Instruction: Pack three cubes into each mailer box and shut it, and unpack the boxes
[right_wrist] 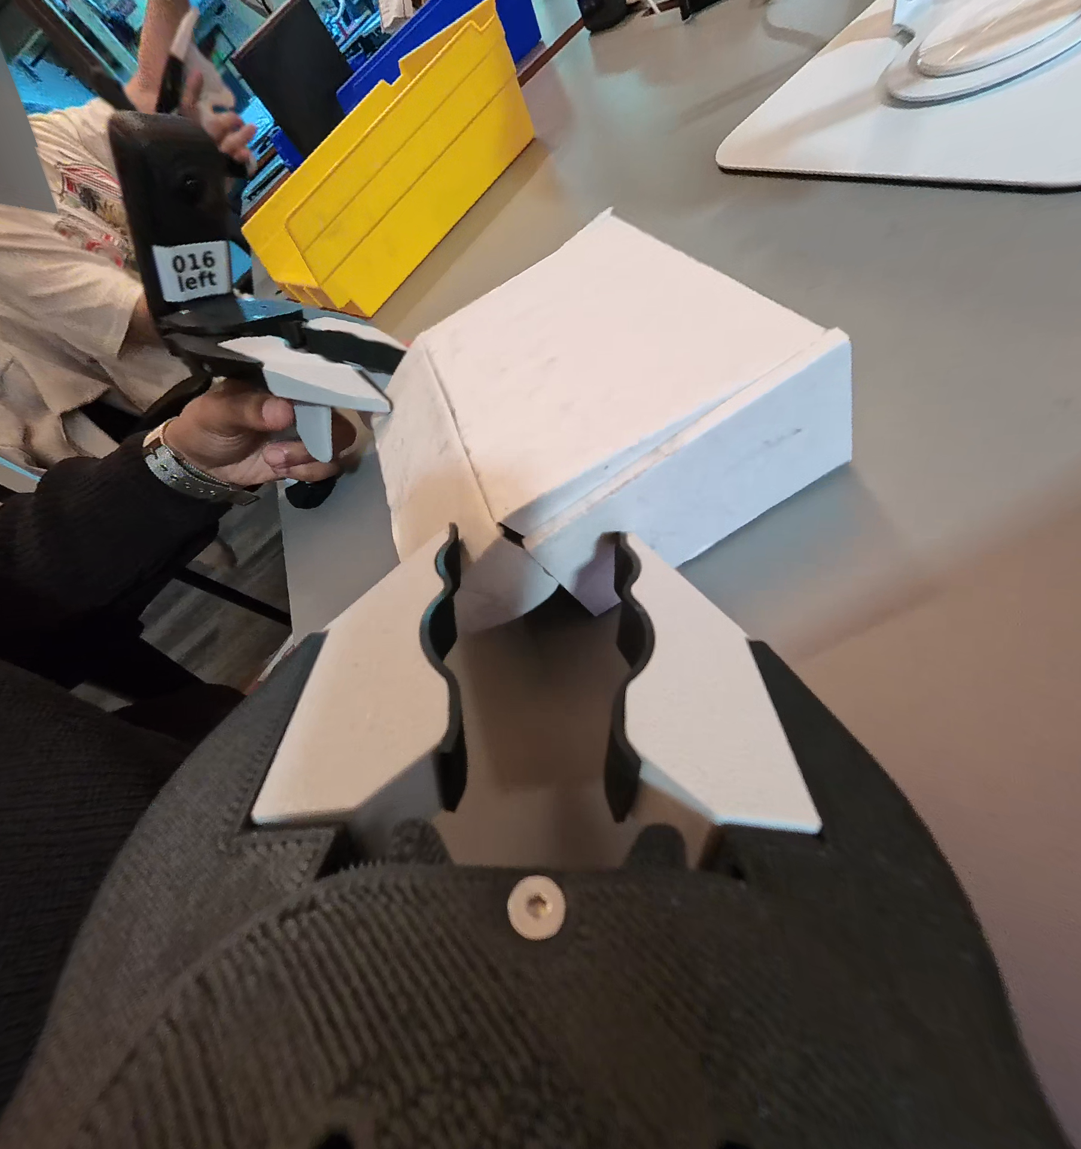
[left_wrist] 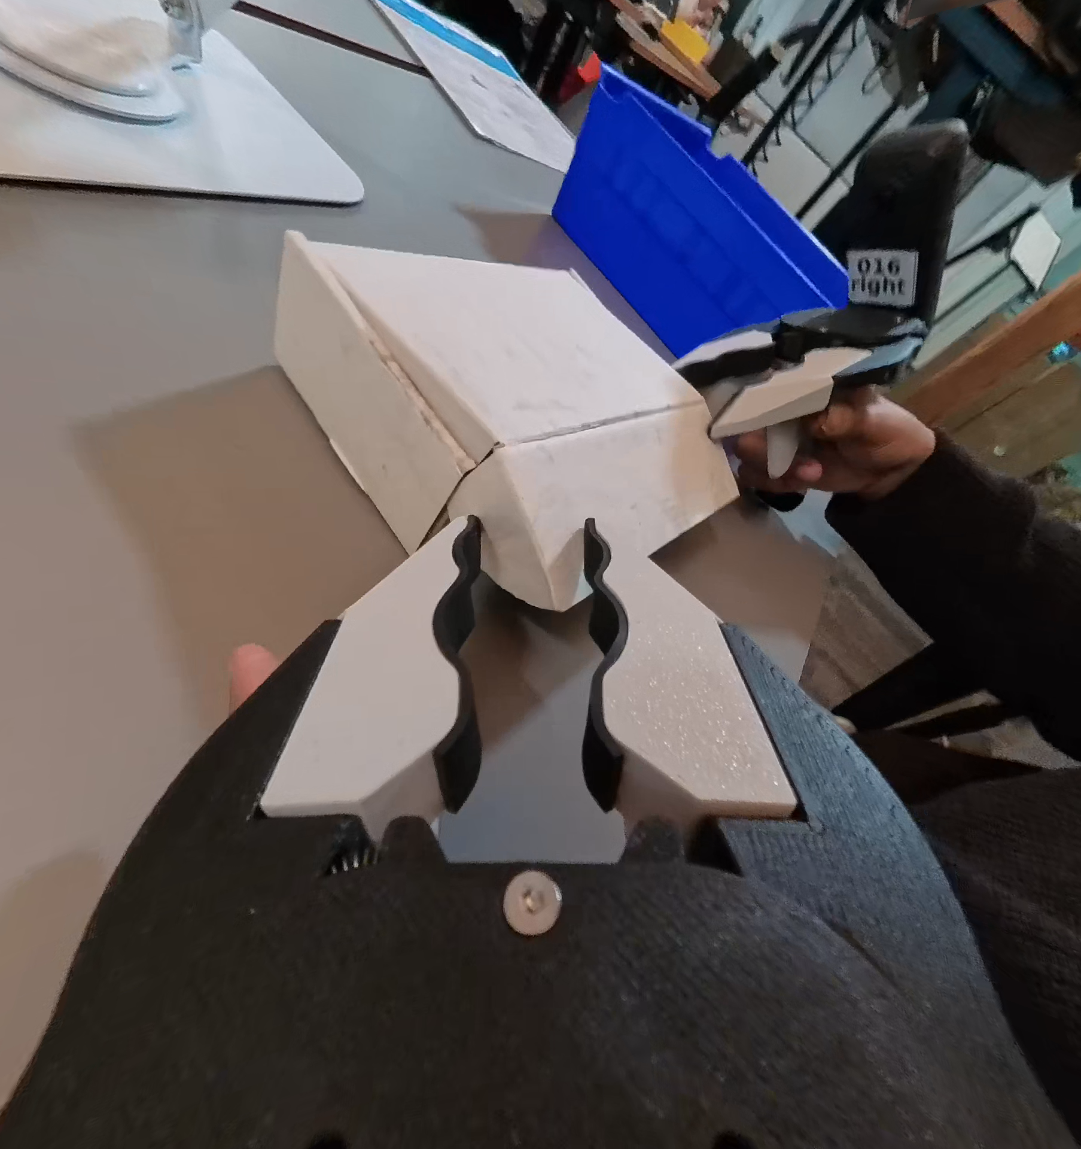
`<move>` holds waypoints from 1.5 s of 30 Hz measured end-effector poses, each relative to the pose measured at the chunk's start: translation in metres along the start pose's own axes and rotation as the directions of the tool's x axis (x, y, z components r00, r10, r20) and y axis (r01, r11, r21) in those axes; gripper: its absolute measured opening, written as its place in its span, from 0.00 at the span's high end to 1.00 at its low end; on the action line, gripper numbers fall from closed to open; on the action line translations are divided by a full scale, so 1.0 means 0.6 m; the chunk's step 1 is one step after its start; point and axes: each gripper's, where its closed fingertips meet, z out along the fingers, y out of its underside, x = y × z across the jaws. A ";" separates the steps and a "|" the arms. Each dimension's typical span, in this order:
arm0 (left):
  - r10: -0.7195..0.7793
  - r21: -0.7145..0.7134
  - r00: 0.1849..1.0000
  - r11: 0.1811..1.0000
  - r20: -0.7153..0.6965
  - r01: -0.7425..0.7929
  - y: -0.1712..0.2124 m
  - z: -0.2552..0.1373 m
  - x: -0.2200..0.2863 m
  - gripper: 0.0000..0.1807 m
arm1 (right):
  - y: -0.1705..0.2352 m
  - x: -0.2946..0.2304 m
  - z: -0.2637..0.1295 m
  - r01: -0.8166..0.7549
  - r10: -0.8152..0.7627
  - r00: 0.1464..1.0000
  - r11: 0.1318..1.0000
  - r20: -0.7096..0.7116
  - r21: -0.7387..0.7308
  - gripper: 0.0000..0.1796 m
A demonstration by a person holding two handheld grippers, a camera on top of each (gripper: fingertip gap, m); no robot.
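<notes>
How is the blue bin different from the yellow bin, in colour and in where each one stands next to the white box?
The blue bin stands past the white mailer box in the left wrist view, near the right gripper. The yellow bin stands past the box in the right wrist view, near the left gripper. Both are open plastic bins on the grey table; their insides are hidden.

The closed lid of the white mailer box [left_wrist: 513, 348] hides its inside, so any cubes within cannot be seen. The box's near corner sits between the left gripper [left_wrist: 533, 535] tips, partly covered by them; whether they touch it is unclear. The blue bin [left_wrist: 680, 230] shows only its outer wall, and the yellow bin [right_wrist: 401, 180] likewise. A clear stand [left_wrist: 90, 56] on the white mat [left_wrist: 233, 143] is cut off by the top edge. The far background is blurred.
</notes>
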 end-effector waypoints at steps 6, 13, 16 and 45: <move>0.092 -0.040 0.996 0.995 0.008 -0.091 0.013 0.007 0.021 0.83 | -0.004 0.011 -0.004 0.023 -0.022 0.998 1.000 -0.061 0.018 0.70; 0.176 -0.061 0.982 0.983 0.065 -0.172 0.018 0.013 0.026 0.84 | -0.002 0.012 -0.008 0.068 -0.069 0.992 0.998 -0.101 -0.020 0.70; 0.155 -0.059 0.985 0.987 0.072 -0.151 0.017 0.012 0.022 0.84 | 0.003 0.006 -0.010 0.100 -0.103 0.990 0.994 -0.100 -0.043 0.72; 0.016 -0.152 0.961 0.987 -0.277 -0.060 0.057 -0.077 0.060 0.76 | 0.057 -0.064 -0.005 0.159 -0.129 0.975 0.974 0.184 -0.160 0.63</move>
